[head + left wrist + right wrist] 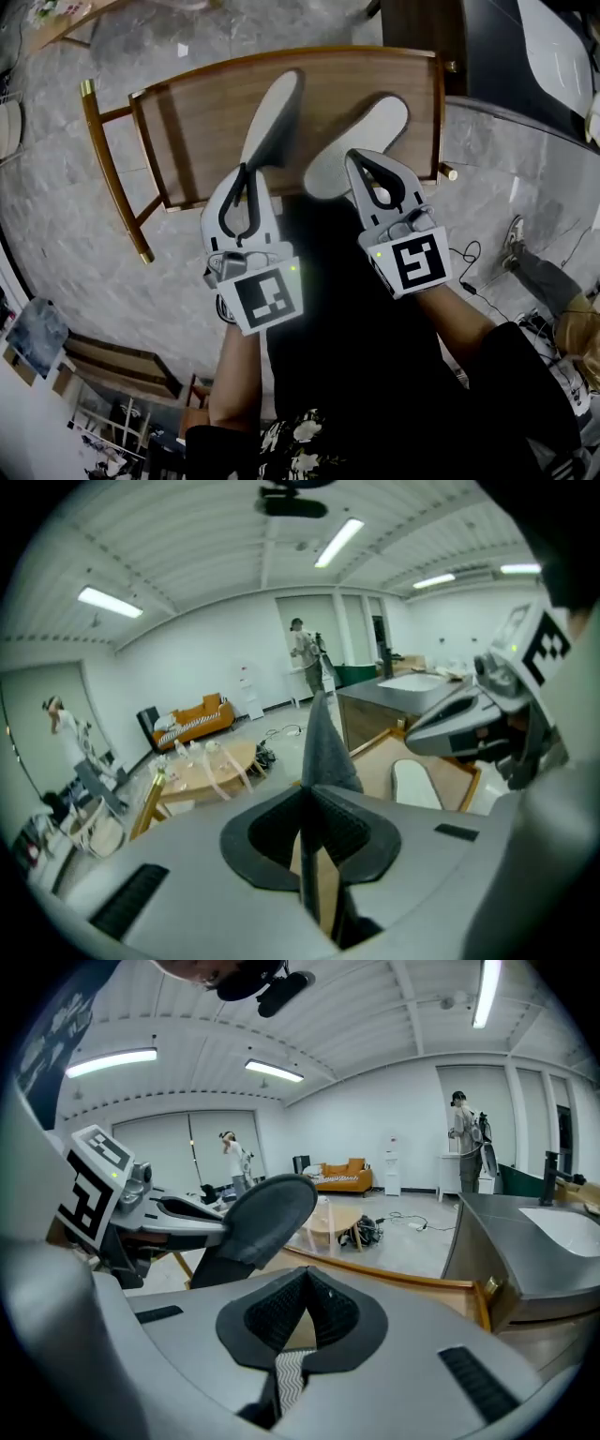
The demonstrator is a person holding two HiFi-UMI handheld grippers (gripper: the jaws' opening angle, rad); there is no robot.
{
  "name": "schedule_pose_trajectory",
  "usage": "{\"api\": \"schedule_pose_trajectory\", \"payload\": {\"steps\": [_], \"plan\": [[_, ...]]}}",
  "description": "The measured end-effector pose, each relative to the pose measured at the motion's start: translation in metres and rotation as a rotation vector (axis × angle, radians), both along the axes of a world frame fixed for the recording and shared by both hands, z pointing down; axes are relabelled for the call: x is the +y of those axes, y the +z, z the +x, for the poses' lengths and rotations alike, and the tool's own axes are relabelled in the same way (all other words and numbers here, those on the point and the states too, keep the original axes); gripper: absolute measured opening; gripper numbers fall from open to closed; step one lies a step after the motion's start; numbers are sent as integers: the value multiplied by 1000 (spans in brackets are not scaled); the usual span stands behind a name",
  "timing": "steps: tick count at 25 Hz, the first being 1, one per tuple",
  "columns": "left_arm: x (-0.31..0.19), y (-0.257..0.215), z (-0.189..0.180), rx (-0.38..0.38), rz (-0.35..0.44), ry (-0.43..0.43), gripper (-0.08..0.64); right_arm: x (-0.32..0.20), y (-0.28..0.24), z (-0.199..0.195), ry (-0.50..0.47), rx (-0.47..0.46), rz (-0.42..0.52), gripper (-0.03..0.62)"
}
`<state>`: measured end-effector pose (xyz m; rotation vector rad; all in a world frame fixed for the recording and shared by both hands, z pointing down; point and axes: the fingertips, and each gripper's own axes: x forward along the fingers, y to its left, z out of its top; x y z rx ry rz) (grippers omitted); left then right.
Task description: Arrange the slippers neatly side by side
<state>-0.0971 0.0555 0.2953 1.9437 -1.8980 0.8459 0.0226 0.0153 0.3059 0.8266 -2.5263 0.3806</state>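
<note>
Clamping the grey-soled slipper (270, 117) on edge above the wooden counter (187, 131), the left tool (246, 171) pointed toward 12 o'clock. The right tool (356, 159), jaws together, sat over the white slipper (373, 129), at 3 o'clock of the first.

Our left forearm (234, 375) and right forearm (461, 311) reach forward, the 2 grippers side by side and tipped downward. Our left gripper (246, 172) clamps the grey slipper (272, 117), held on edge. Our right gripper (357, 159) has its jaws pressed nearly together on the white slipper (361, 136).
</note>
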Motion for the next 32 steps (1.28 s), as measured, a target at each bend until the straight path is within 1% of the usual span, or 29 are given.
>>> {"api": "schedule_pose_trajectory", "payload": {"steps": [3, 4, 7, 8, 11, 12, 13, 16, 20, 23, 25, 28, 30, 32], "plan": [[1, 7, -18, 177, -19, -90, 32, 1, 3, -14, -4, 7, -28, -2], [0, 8, -21, 224, -17, -106, 31, 1, 4, -17, -6, 12, -32, -2], [-2, 14, -29, 326, -10, -136, 31, -1, 10, -20, 0, 29, -37, -2], [-3, 18, -31, 370, -13, -152, 32, -2, 12, -20, 4, 34, -34, -2], [-2, 30, -35, 549, -18, -206, 31, -1, 18, -24, 14, 42, -50, -2], [-2, 35, -35, 593, -24, -213, 32, 0, 20, -26, 17, 41, -60, -2], [-2, 39, -34, 621, -31, -214, 32, -1, 22, -27, 21, 41, -66, -2], [-5, 52, -30, 650, -68, -182, 31, -3, 28, -29, 32, 48, -75, -2], [-11, 66, -28, 656, -104, -126, 31, -6, 36, -33, 49, 58, -89, -2], [-14, 79, -34, 651, -142, -128, 32, -7, 41, -35, 62, 65, -95, -2], [-14, 90, -43, 628, -177, -154, 32, -7, 45, -38, 70, 70, -100, -2], [-14, 110, -57, 567, -250, -190, 37, -6, 50, -40, 85, 75, -115, -2], [-16, 122, -64, 532, -287, -196, 43, -5, 55, -44, 91, 76, -123, -2], [-18, 130, -68, 500, -306, -183, 48, -5, 59, -48, 100, 69, -129, -2]]}}
